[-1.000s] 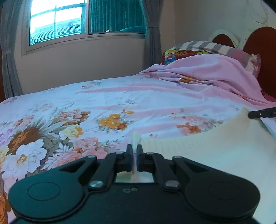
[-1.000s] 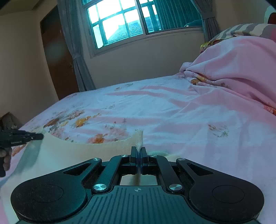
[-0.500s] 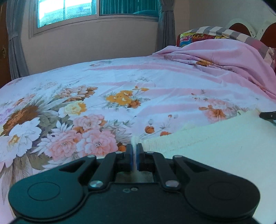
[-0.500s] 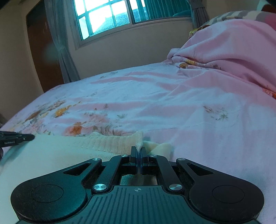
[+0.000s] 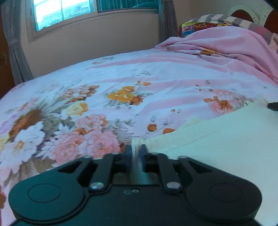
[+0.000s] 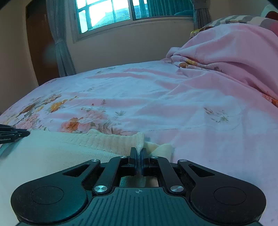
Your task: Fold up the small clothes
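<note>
A cream knit garment (image 5: 217, 147) lies flat on the floral bedsheet (image 5: 121, 78), its ribbed edge facing away from me. My left gripper (image 5: 136, 151) sits low at the garment's left corner. Its jaws are opening, with the cloth corner still standing between them and no longer pinched. My right gripper (image 6: 138, 153) is shut on the right corner of the same cream garment (image 6: 60, 149), which rests on the bedsheet (image 6: 156, 97). Each gripper's tip shows at the edge of the other's view: the right gripper (image 5: 273, 106) and the left gripper (image 6: 12, 133).
A crumpled pink blanket (image 6: 234, 52) is heaped at the right toward the headboard, with striped and colourful pillows (image 5: 217, 19) behind it. A wall with a window (image 6: 113, 15) and grey curtains runs along the bed's far side. A brown door (image 6: 38, 43) stands at the left.
Both grippers came down and brought the garment's edge from hanging in the air to lying on the bed. The left jaws, shut on the corner before, have parted.
</note>
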`<state>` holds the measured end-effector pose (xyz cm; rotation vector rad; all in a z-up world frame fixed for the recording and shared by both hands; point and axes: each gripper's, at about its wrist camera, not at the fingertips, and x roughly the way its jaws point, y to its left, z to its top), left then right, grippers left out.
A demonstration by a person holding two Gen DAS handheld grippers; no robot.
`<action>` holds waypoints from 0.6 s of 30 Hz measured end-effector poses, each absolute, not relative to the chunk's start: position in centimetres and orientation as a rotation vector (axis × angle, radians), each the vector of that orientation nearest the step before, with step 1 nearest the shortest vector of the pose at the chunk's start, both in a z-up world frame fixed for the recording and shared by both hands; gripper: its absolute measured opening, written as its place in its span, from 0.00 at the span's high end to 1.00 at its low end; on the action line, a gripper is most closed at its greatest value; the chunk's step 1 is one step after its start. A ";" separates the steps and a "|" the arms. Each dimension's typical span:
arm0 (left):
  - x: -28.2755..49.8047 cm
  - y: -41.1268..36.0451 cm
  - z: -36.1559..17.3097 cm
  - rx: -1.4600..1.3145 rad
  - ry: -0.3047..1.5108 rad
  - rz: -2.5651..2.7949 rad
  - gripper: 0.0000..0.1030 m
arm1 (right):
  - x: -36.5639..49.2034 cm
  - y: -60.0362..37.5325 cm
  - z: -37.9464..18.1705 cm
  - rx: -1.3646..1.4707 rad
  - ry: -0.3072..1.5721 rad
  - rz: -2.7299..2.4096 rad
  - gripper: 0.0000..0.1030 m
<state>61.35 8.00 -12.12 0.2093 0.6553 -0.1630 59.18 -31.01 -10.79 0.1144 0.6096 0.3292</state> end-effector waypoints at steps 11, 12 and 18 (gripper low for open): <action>46.8 13.5 -8.5 -0.002 0.651 -0.302 0.42 | 45.8 -38.9 -9.0 0.380 0.661 0.368 0.89; 45.3 14.1 -8.8 -0.056 0.672 -0.336 0.62 | 44.2 -39.5 -9.2 0.407 0.658 0.368 0.62; 41.2 15.6 -11.1 -0.324 0.778 -0.392 0.78 | 37.9 -39.3 -9.7 0.513 0.629 0.444 0.67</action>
